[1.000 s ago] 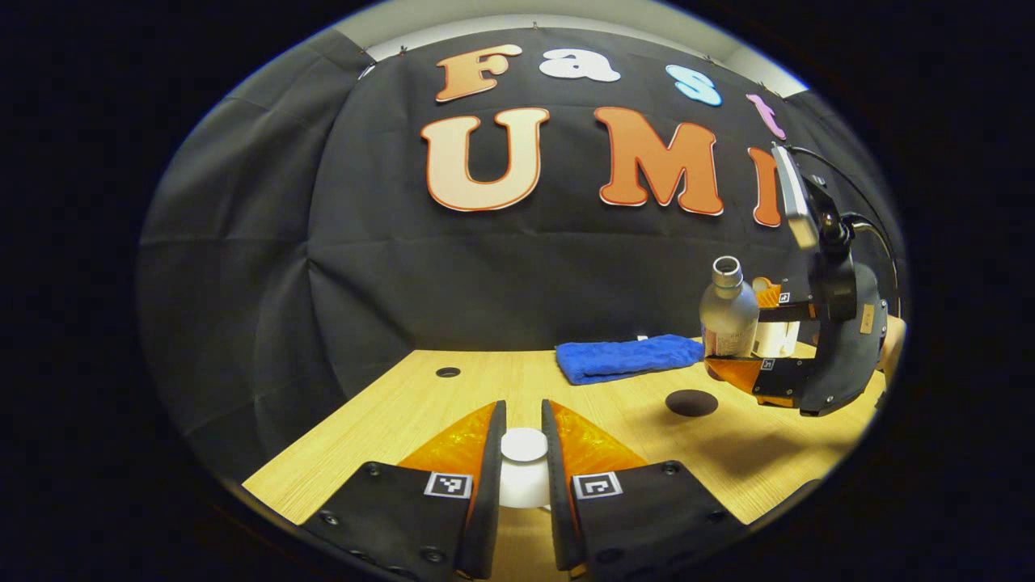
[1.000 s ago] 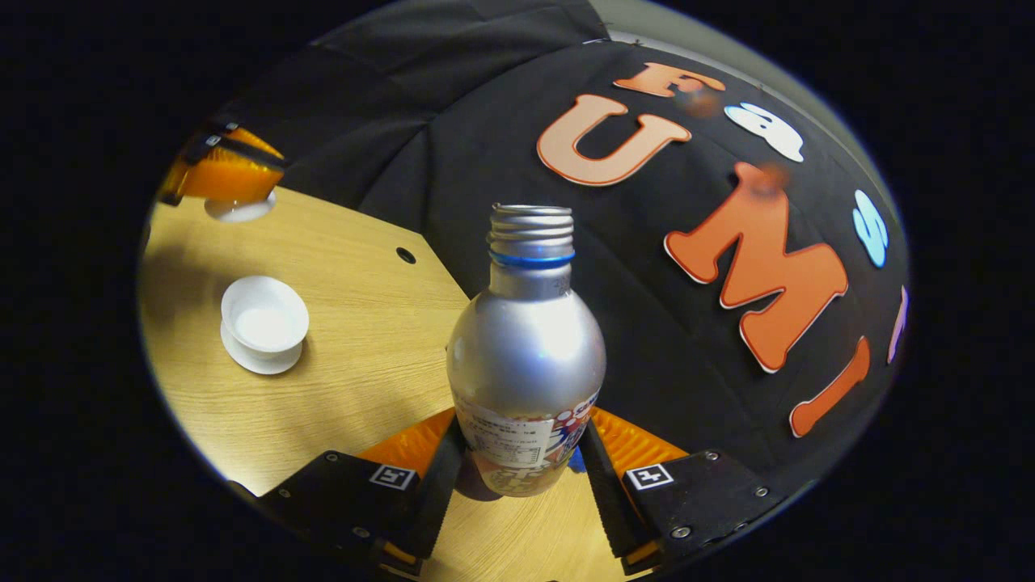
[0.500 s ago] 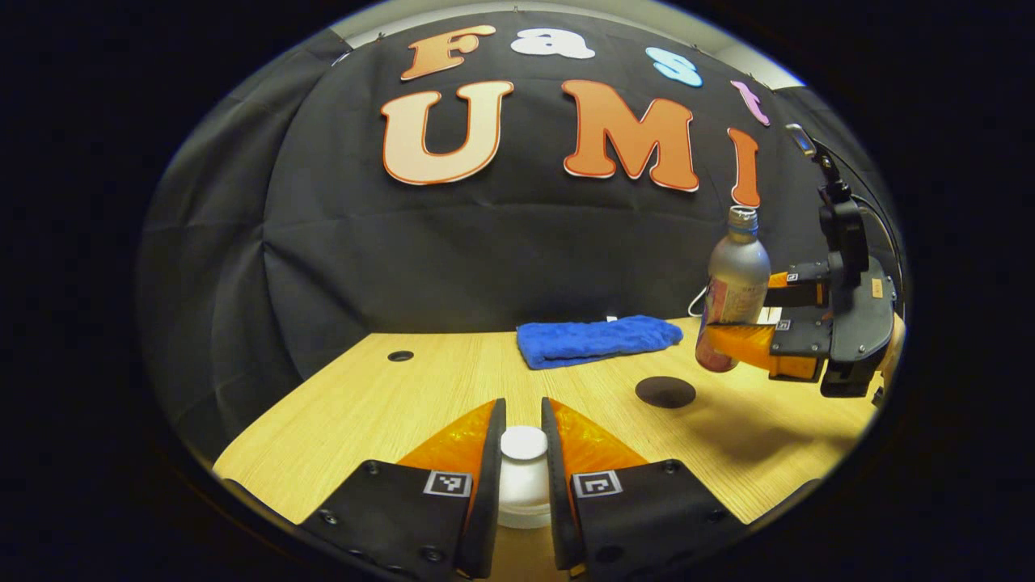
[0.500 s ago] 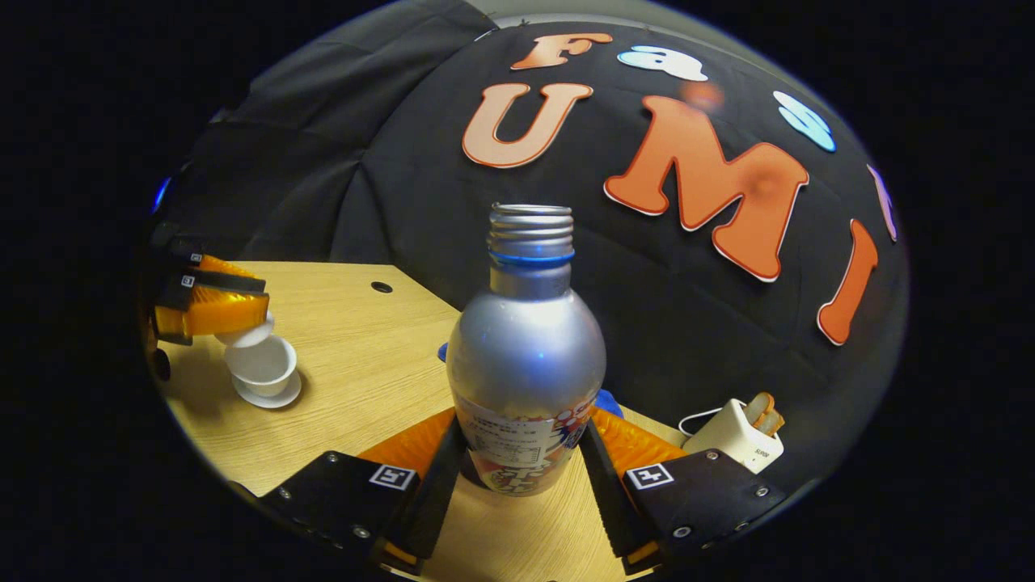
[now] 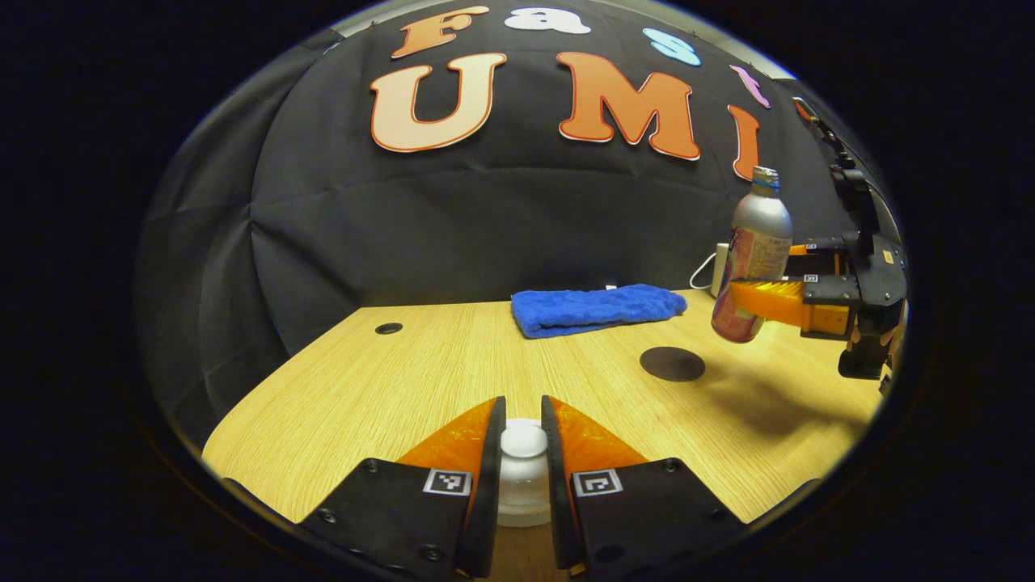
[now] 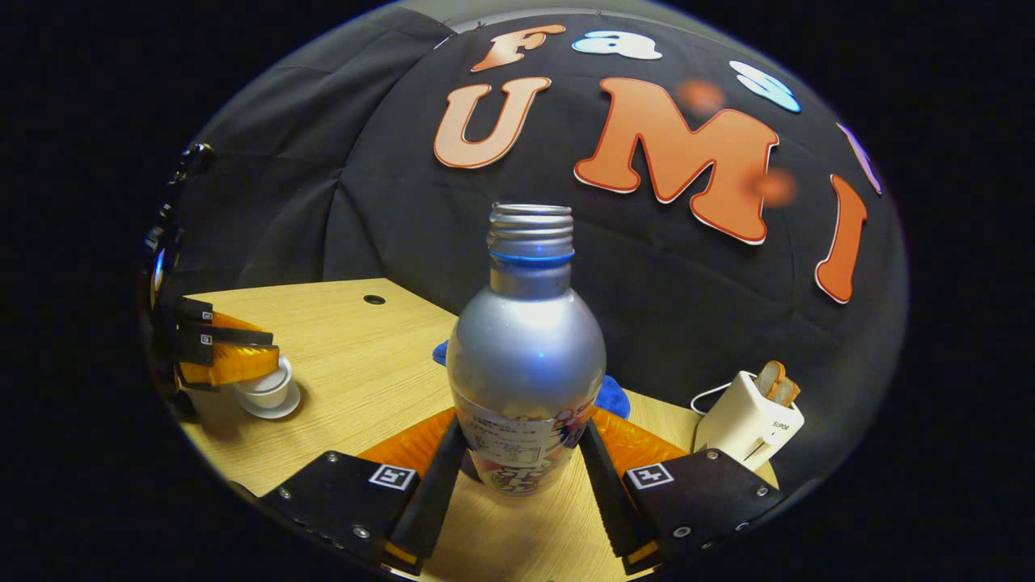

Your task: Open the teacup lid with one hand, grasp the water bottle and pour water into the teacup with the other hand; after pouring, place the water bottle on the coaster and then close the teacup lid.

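Left gripper is closed on the white teacup lid, round knob pinched between both fingers; in the right gripper view the lid is seen held just over the white teacup, which sits on a round white saucer on the worktop. Whether lid and cup rim are touching cannot be told. Right gripper is clamped on the water bottle low on its body, both fingers pressed against the labelled band. Bottle is matte silver metal, bulbous shoulder, narrow threaded neck, cap off, blue ring under the thread. Long axis is close to vertical, mouth pointing up; in the left gripper view the bottle is seen held clear of the worktop with a slight lean. Worktop is light wood grain, with a small round cable hole near the far edge. Flat dark round coaster lies bare on the worktop, near the bottle and below it. Further back a fluffy blue towel is folded flat. Beyond that a white boxy toaster with bread slices in its slots stands at the far edge.
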The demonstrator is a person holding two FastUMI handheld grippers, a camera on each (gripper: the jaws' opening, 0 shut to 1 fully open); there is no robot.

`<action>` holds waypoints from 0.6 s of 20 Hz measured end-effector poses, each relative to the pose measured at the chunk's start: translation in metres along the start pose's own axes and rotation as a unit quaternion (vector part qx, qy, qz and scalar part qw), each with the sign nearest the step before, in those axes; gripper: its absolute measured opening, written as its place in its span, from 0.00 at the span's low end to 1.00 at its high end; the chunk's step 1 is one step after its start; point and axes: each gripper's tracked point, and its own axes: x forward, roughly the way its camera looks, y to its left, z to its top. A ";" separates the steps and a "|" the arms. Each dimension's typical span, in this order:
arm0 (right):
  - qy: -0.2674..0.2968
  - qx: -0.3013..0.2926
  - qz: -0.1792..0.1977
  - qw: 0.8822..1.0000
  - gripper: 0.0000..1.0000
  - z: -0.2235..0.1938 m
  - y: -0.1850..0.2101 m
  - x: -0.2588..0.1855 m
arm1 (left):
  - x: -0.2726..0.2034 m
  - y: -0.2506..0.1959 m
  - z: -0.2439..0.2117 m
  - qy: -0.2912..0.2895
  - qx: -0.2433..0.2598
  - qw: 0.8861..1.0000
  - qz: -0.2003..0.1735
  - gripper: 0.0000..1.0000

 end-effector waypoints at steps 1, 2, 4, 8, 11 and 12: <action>0.001 0.004 0.001 1.000 0.80 -0.001 0.000 0.000 | 0.001 0.000 0.000 0.000 0.000 1.000 0.001 0.31; 0.001 0.008 -0.001 1.000 0.80 -0.003 -0.002 0.001 | 0.002 0.001 -0.002 0.000 0.000 1.000 0.002 0.32; 0.002 0.019 0.000 1.000 0.80 -0.005 -0.003 0.003 | 0.001 0.000 -0.001 -0.004 0.001 1.000 0.000 0.32; -0.005 0.039 0.001 0.999 0.80 -0.004 -0.003 0.014 | -0.001 0.001 -0.001 -0.007 0.001 1.000 0.005 0.37; -0.009 0.068 0.008 0.998 0.79 -0.001 0.001 0.030 | -0.005 0.004 0.009 -0.022 0.000 1.000 0.013 0.53; -0.008 0.075 0.007 0.997 0.79 -0.003 0.000 0.034 | -0.008 0.005 0.013 -0.027 0.001 0.999 0.016 0.61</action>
